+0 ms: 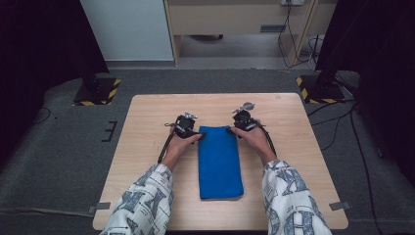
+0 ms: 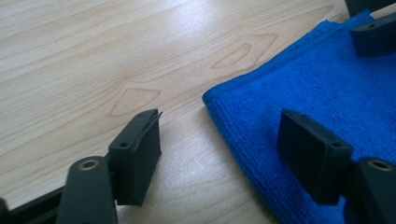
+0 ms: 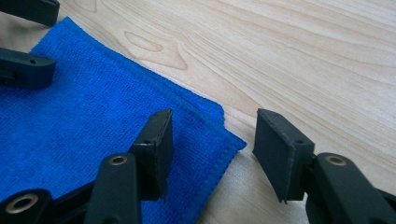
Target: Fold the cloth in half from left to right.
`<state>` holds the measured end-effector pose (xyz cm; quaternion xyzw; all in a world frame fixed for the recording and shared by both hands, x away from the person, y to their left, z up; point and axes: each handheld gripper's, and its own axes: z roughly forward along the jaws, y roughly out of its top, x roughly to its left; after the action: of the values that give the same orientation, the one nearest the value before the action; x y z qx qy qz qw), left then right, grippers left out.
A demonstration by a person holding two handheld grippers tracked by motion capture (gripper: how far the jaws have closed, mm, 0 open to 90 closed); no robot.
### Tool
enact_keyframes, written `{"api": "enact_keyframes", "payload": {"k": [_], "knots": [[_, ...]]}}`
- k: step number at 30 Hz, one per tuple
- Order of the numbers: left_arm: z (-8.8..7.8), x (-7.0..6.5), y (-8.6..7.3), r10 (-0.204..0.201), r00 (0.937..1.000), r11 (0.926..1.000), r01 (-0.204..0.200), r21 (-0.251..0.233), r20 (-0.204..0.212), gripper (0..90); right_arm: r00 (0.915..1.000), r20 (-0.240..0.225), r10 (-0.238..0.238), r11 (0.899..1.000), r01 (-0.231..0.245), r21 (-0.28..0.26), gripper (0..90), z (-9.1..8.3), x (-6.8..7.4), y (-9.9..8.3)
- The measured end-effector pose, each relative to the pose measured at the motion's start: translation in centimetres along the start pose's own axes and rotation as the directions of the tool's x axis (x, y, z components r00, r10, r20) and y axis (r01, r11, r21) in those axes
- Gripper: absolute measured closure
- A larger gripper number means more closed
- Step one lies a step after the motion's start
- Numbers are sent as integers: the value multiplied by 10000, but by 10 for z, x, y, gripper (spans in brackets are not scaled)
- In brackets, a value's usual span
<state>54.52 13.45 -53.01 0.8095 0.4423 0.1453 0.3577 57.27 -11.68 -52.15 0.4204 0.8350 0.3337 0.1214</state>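
In the middle of the light wooden table (image 1: 147, 112): a blue microfibre cloth (image 1: 220, 161), folded into a long narrow rectangle, one short edge towards the person and the other away. Lies flat, edges quite even (some folding seems to be finished already, judging by the doubled border in the right gripper view).

At the far left corner of the cloth: the left black two-jaw gripper (image 1: 198, 133), held low over the table. Jaws apart, one over the bare wood, the other over the blue fabric, with the corner (image 2: 210, 99) just in front of the gap. No pressing on the cloth, nothing clamped.

At the far right corner: the right black two-jaw gripper (image 1: 231, 129), in mirror position. Jaws apart as well, one over the fabric, the other over the wood, and the corner (image 3: 233, 142) between them. Not gripped either, the fabric resting undisturbed on the table.

As a judgement: early in the next fold. Done so far: both grippers placed at the two far corners. Left to do: close on each corner (probably a little deeper, to catch all layers), lift together, bring the far edge to the near edge, release, perhaps smooth.
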Motion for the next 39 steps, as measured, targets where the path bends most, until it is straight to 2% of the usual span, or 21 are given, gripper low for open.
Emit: {"api": "enact_keyframes", "payload": {"k": [3,9,11,14,16,19,23,28,30,34,39], "knots": [[2,-2,0,120,9999,9999,-120,-43,-58,331,10000,50,-30,9999,29,97,459,3,2,-1],[4,-8,1,437,9990,9990,-438,-106,-73,398,9998,138,-157,9999,157,-62,464,5,4,-1],[4,-9,1,422,9990,9990,-424,-162,-134,434,9999,77,-154,9998,155,-129,479,6,5,-1],[5,-12,2,481,9988,9987,-484,-185,-135,507,9996,37,-275,9994,275,-218,551,7,8,-1],[5,-14,3,392,9992,9991,-392,-153,-18,572,9999,0,-158,9997,158,-210,639,7,8,-1],[5,-17,4,478,9989,9988,-478,-101,28,659,9999,-136,-63,9998,60,-213,745,7,9,0],[5,-18,4,408,9991,9992,-408,-33,141,724,9996,-262,-62,9999,58,-161,828,7,12,0],[4,-18,5,241,9990,9997,-243,55,371,800,9997,-200,-137,9999,139,71,849,4,15,3],[4,-18,5,223,9989,9997,-226,63,414,829,9996,-192,-206,9998,205,-40,852,2,15,4],[3,-18,6,350,9984,9994,-352,37,455,847,9993,-286,-244,9996,241,-111,853,-2,17,5],[-3,-18,9,256,9982,9996,-248,-148,545,854,9991,-339,-248,9995,240,-227,854,-9,19,7]]}}
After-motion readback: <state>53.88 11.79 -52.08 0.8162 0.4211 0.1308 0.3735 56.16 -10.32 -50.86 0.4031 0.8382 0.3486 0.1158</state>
